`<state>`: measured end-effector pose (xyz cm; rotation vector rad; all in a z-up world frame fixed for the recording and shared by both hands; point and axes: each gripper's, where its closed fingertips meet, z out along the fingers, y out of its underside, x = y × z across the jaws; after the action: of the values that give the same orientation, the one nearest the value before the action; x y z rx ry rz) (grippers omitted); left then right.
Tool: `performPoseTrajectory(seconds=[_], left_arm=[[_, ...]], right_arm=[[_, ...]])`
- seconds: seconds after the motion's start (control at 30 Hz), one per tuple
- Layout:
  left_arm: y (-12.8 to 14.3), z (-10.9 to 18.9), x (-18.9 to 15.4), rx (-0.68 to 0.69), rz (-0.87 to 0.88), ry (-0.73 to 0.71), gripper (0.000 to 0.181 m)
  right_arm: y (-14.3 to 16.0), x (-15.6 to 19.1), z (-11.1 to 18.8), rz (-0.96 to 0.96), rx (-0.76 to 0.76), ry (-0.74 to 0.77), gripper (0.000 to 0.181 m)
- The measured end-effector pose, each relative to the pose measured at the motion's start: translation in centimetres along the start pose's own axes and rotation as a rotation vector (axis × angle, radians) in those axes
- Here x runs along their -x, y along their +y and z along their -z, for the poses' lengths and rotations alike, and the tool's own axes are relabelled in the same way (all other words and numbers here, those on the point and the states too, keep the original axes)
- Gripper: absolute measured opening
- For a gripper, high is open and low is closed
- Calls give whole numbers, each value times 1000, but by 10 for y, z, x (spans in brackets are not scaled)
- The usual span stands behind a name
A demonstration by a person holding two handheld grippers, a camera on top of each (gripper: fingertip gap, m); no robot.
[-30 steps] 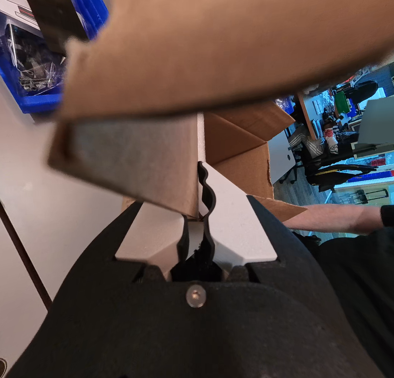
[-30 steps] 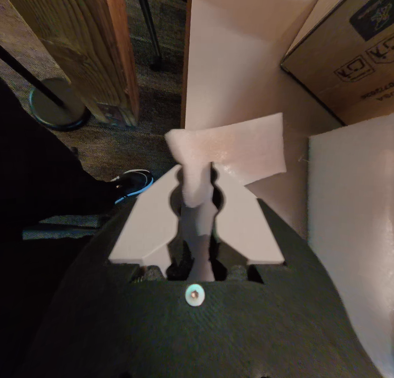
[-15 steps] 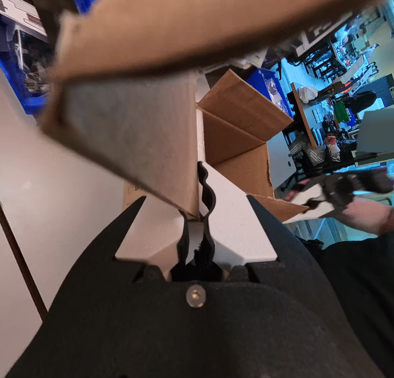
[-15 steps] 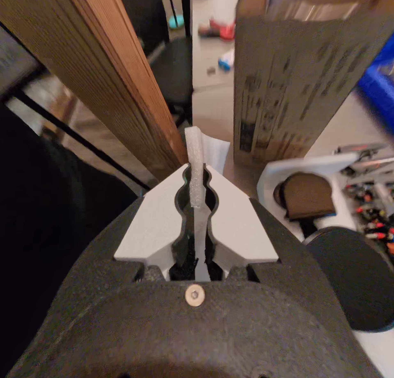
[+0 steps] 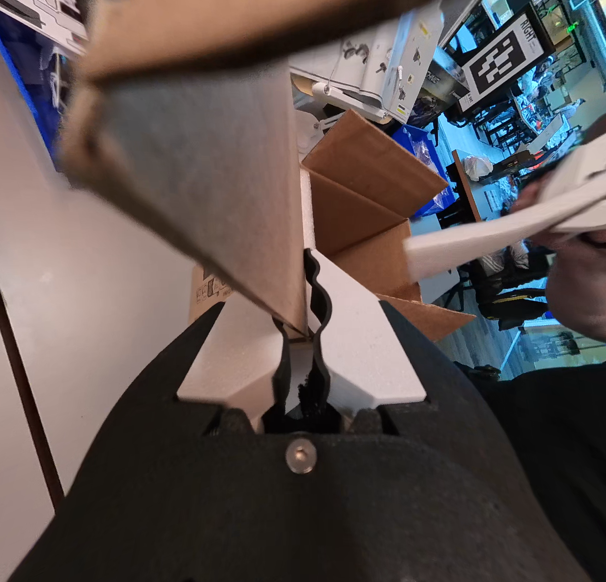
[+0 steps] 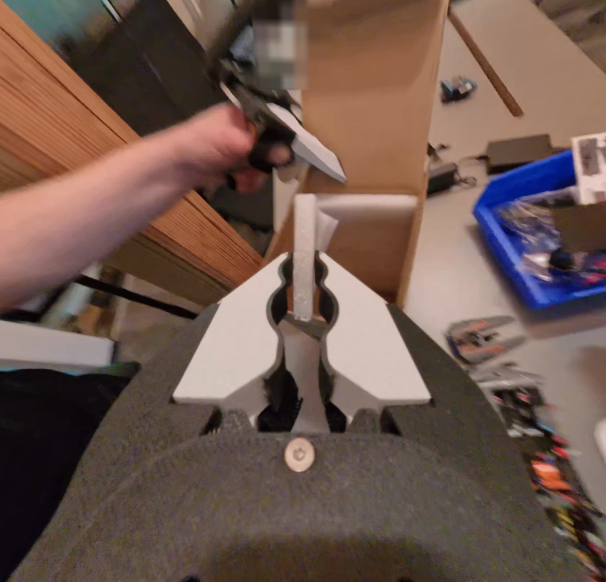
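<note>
My left gripper [image 5: 306,271] is shut on the edge of a brown cardboard box flap [image 5: 213,179] that fills the top of the left wrist view. Beyond it stand the box's other open flaps [image 5: 360,202] and a strip of white foam [image 5: 305,205]. My right gripper [image 6: 303,258] is shut on a white foam strip [image 6: 304,225] and holds it upright just in front of the open cardboard box [image 6: 370,113]. In the right wrist view a hand [image 6: 210,146] holds the left gripper, its fingers [image 6: 311,153] at the box's near flap. The foam [image 5: 475,241] also shows blurred at the right of the left wrist view.
A blue bin [image 6: 511,231] of bagged parts stands right of the box on the grey table [image 6: 459,271]. Small tools and packets [image 6: 485,340] lie scattered at the right. A wooden panel [image 6: 98,179] stands at the left. White foam [image 6: 367,205] sits inside the box.
My right gripper has swung up from beside the table to in front of the box, carrying the foam strip. My left gripper has kept its hold and tilted the flap upward.
</note>
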<state>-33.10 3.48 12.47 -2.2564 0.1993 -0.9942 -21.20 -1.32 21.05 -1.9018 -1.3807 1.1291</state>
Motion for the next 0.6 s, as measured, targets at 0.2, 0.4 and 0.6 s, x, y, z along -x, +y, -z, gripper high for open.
performPoseTrajectory(seconds=[0.2,0.4,0.6], left_arm=[[0,0,-1,-17,12,3,0],[3,4,0,-3,9,-14,0],[4,15,8,20,10,-37,0]], right_arm=[[-2,-17,-23,52,73,48,56],[-28,-64,3,13,-16,63,46],[-1,-94,-35,-310,-10,-247,35]])
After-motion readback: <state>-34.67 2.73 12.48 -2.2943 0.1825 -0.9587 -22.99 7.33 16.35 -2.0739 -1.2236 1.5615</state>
